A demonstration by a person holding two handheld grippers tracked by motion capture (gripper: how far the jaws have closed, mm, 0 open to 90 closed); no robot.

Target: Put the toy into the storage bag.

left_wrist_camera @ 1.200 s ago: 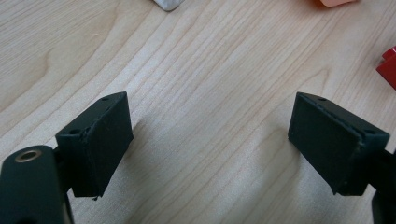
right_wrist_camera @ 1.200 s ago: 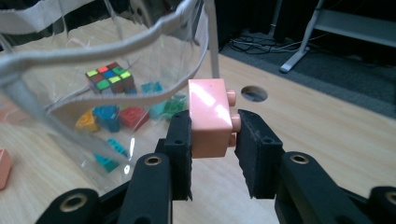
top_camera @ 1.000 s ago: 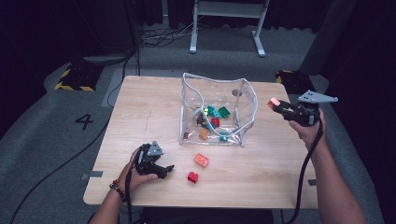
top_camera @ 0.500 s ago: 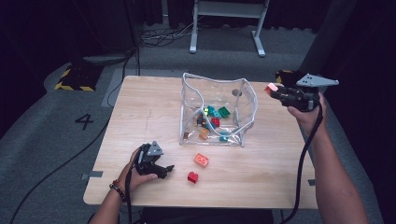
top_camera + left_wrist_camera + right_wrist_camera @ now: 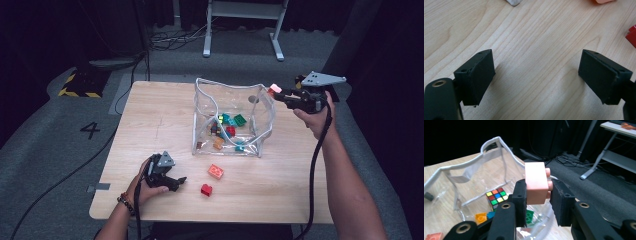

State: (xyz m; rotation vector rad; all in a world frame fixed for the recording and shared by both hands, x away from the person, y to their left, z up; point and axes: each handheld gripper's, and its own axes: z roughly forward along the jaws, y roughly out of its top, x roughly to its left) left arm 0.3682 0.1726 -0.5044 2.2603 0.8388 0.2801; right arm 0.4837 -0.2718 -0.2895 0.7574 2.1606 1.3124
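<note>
Right gripper view: right gripper [image 5: 537, 195] clamped on pink brick [image 5: 537, 185]; carry it over the clear bag [image 5: 471, 170] mouth below before parting the jaws.

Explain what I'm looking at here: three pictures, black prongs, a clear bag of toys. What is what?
A person holds a hand-held claw in each hand at a wooden table. The high view looks down on everything; the other two pictures come from cameras riding on each claw. The left claw rests on the table, jaws open on nothing. The right claw is raised beside the clear bag and grips a pink block. Inside the bag lie coloured blocks and a puzzle cube. On the table outside it sit an orange block and a red block.
</note>
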